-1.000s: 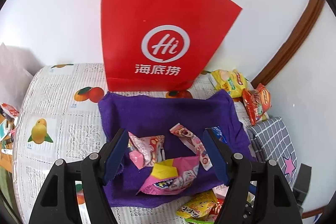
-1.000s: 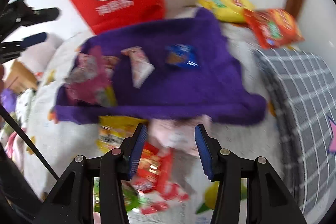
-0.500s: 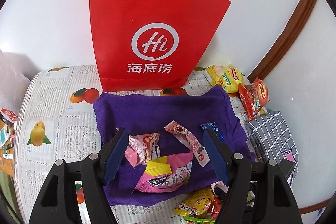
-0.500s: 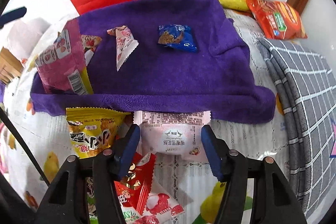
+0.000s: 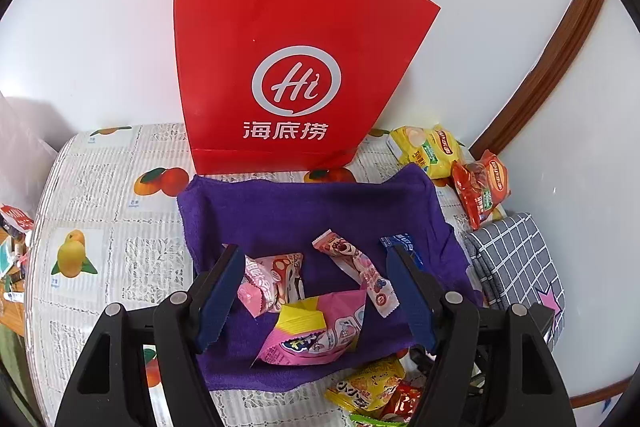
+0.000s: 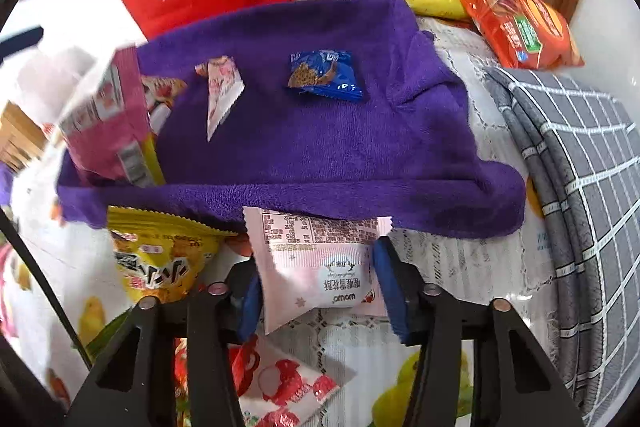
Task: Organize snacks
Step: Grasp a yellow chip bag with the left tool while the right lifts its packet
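A purple towel [image 5: 304, 211] lies on the table before a red paper bag [image 5: 296, 67]. On it lie a pink mushroom packet [image 5: 272, 279], a long pink candy stick [image 5: 356, 271], a folded pink pouch [image 5: 316, 335] and a blue cookie packet [image 6: 324, 75]. My left gripper [image 5: 316, 301] is open above the towel's near part, empty. My right gripper [image 6: 316, 287] is shut on a pale pink snack packet [image 6: 316, 267] at the towel's [image 6: 320, 147] near edge.
Yellow [image 5: 428, 151] and orange [image 5: 480, 187] chip bags lie at the back right by the wall. A grey checked cloth [image 6: 580, 187] lies to the right. A yellow snack bag [image 6: 160, 259] and a red-white lychee packet [image 6: 284, 383] lie near the right gripper.
My right gripper moved forward and closed on the pale pink packet. My left gripper drew back slightly and stayed open.
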Tool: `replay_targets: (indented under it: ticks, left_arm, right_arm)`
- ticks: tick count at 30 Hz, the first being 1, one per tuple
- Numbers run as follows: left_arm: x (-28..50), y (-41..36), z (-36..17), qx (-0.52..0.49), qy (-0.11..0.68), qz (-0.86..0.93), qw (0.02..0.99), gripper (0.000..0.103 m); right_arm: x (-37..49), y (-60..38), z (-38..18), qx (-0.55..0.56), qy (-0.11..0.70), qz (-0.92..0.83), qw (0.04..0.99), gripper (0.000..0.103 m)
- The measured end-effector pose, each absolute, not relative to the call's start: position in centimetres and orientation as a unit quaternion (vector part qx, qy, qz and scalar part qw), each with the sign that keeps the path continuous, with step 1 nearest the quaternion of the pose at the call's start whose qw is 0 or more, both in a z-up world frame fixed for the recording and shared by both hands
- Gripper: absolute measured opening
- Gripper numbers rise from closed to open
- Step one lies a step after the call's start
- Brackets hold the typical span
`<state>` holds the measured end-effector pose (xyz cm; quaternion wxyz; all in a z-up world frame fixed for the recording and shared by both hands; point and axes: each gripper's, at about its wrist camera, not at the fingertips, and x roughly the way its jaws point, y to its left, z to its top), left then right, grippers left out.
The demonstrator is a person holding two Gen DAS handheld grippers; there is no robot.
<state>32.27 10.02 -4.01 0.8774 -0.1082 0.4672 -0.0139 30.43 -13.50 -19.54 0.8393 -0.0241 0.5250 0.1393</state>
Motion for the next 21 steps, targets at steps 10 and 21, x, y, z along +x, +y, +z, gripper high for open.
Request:
replay_targets:
  ticks: [10, 21]
  left_arm:
    - [32.3, 9.8, -3.9, -0.105, 0.467, -0.012, 0.878, 0.071]
    - [32.2, 8.3, -4.4, -0.078, 0.473, -0.007, 0.878, 0.071]
  right_arm:
    - [27.6, -19.6, -18.2, 0.083, 0.512, 0.147, 0.842, 0.034]
    - [26.7, -19.7, -19.3, 0.047, 0.466, 0.126, 0.875, 0.035]
